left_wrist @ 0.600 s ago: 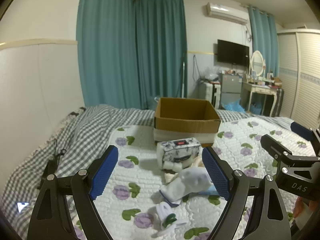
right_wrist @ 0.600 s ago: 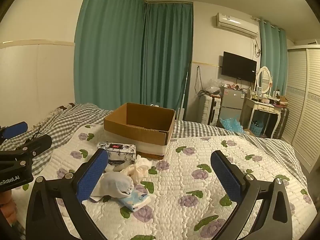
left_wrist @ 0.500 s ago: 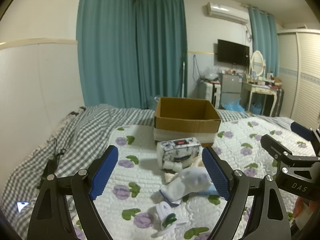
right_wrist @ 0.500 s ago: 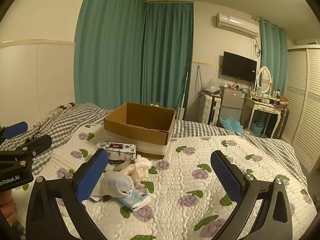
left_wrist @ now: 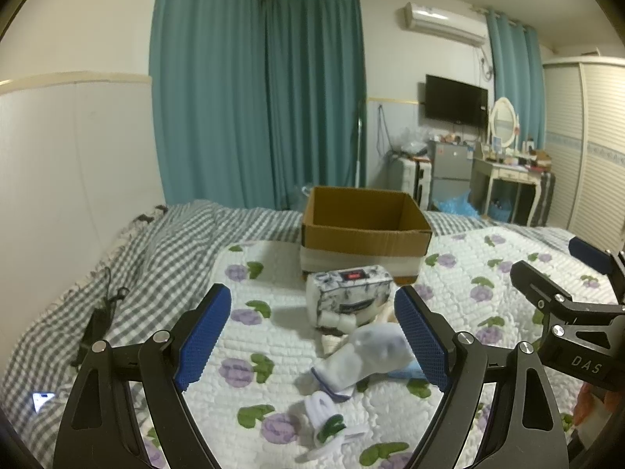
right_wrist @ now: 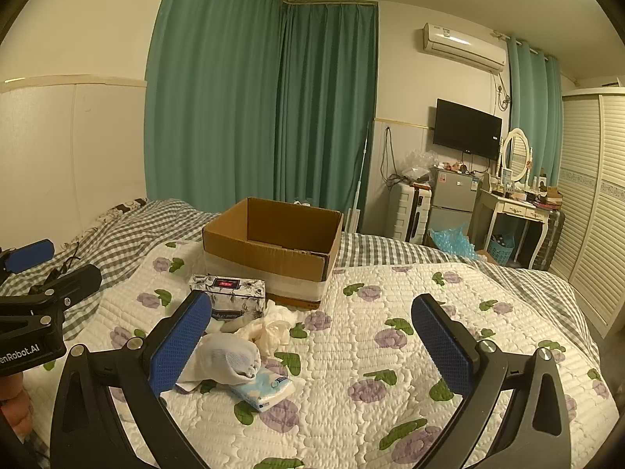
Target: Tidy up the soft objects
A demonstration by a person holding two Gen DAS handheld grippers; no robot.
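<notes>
An open cardboard box stands on the floral quilt. In front of it lies a patterned tissue pack. Nearer lie a white sock, a cream cloth, a light-blue tissue packet and a small white-and-green item. My left gripper is open and empty, held above the sock. My right gripper is open and empty, right of the pile.
A grey checked blanket covers the bed's left side, with a black cable on it. A white wall panel is at left. A dresser, fridge and wardrobe stand beyond the bed.
</notes>
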